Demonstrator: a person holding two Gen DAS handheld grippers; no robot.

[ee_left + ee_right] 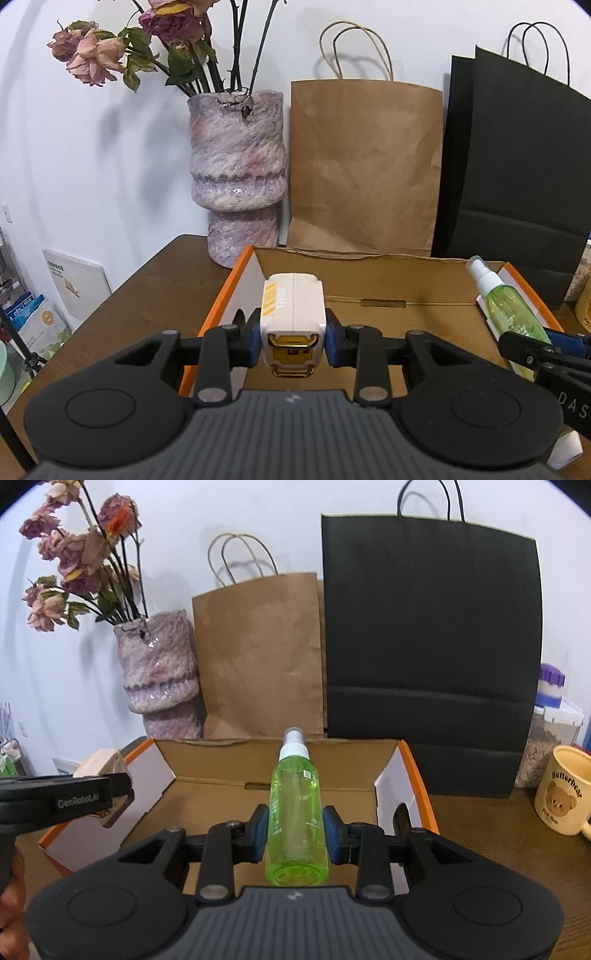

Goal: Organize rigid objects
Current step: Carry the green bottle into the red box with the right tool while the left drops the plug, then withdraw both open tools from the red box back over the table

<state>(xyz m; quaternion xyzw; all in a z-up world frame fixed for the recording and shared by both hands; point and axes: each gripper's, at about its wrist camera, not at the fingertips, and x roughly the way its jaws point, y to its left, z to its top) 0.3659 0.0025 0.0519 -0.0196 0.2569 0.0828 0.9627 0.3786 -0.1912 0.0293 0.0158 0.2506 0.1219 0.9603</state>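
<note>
My left gripper (pixel 293 343) is shut on a white block-shaped gadget with yellow stripes and a gold clasp (pixel 291 310), held above the left part of an open cardboard box (pixel 406 291) with orange edges. In the right wrist view my right gripper (pixel 295 830) is shut on a green spray bottle (pixel 295 812) with a white nozzle, lying along the fingers over the same box (pixel 221 775). The bottle (pixel 511 310) and the right gripper also show at the right edge of the left wrist view. The left gripper's arm (pixel 66 801) and the gadget (pixel 101 766) appear at the left of the right wrist view.
The box sits on a brown wooden table (pixel 147 295). Behind it stand a purple vase (pixel 236 177) with dried roses, a brown paper bag (pixel 365 166) and a black paper bag (pixel 428 657). A cream bear mug (pixel 561 794) and a jar (pixel 550 716) stand to the right.
</note>
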